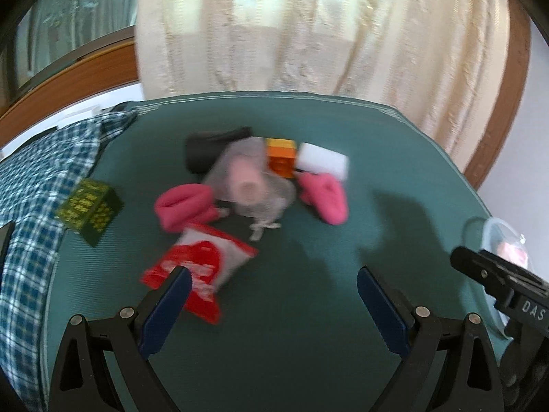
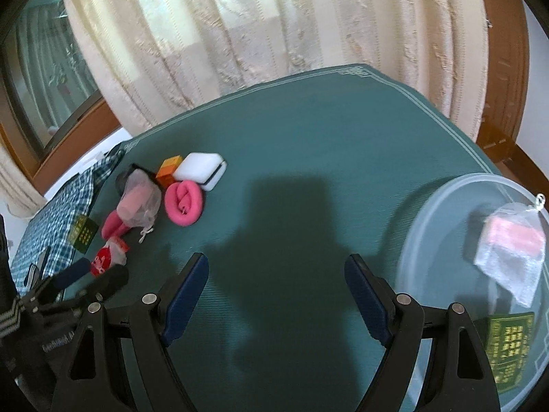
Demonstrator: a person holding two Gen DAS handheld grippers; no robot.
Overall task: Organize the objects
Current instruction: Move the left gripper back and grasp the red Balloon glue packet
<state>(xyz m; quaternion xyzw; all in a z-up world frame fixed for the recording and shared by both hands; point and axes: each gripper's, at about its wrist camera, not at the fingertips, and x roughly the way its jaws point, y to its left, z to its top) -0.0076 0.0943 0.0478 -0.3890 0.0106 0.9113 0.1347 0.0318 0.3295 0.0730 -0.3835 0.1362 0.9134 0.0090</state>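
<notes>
- The left gripper point(image 1: 272, 286) is held wide open above the green mat point(image 1: 308, 309); nothing is gripped between its blue pads point(image 1: 171, 295).
- The right gripper point(image 2: 276, 276) is spread just as wide, empty, over bare ribbed mat.
- A blurred pile is seen ahead: two soft pink rolls point(image 1: 185, 206), a mesh pouch point(image 1: 247, 178), a crinkled red packet point(image 1: 202, 264), an orange box point(image 1: 281, 156), a white block point(image 1: 324, 161).
- A dark green box point(image 1: 90, 210) is set apart, beside checked cloth point(image 1: 31, 206).
- A clear round tub point(image 2: 446, 213) is seen at right, with a mesh bag point(image 2: 511, 247) inside.
</notes>
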